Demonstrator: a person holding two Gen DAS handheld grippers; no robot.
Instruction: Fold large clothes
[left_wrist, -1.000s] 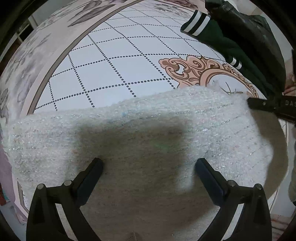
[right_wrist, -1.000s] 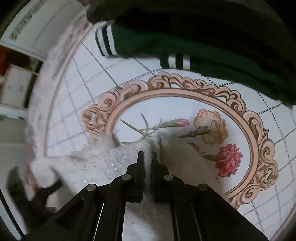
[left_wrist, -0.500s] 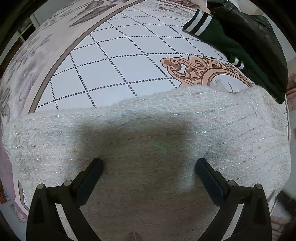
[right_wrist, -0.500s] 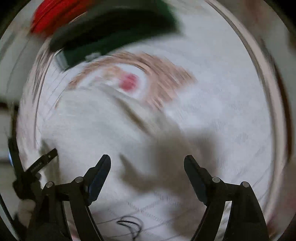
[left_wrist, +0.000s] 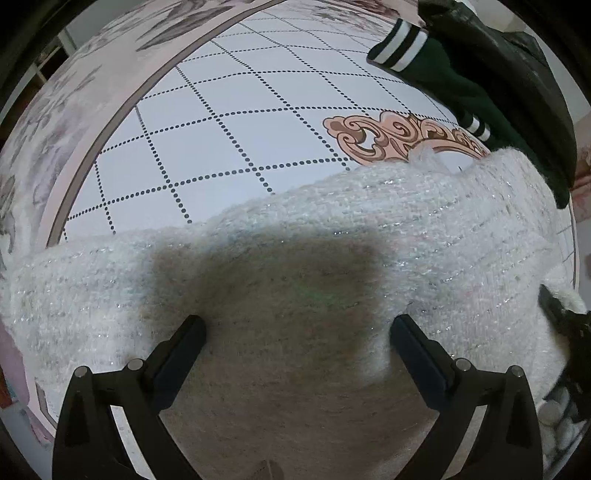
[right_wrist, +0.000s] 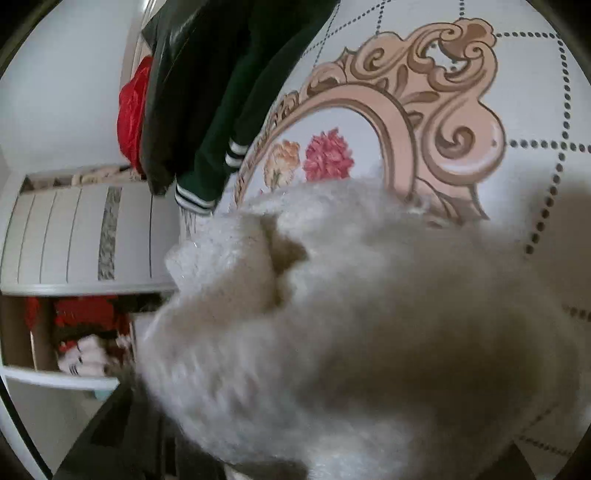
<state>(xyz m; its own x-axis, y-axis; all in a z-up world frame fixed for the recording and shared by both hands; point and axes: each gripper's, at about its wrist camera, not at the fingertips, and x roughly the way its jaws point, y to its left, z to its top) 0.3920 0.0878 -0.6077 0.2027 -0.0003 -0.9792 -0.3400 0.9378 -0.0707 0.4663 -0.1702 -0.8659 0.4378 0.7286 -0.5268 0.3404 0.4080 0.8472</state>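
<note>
While the left gripper (left_wrist: 295, 336) is hovering with its jaws spread wide and empty, the fluffy white knitted sweater (left_wrist: 280, 280) is lying flat beneath it on the floral quilted bedspread (left_wrist: 229, 122).

From the right wrist, the sweater (right_wrist: 351, 314) is bulging close and blurred, hiding the right gripper's fingers, so its grip is impossible to tell; a dark green striped-cuff jacket (right_wrist: 221, 122) is lying beyond.

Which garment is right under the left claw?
The fuzzy white sweater, spread directly below the open left claw. The dark green jacket with striped cuffs lies apart, farther back.
</note>
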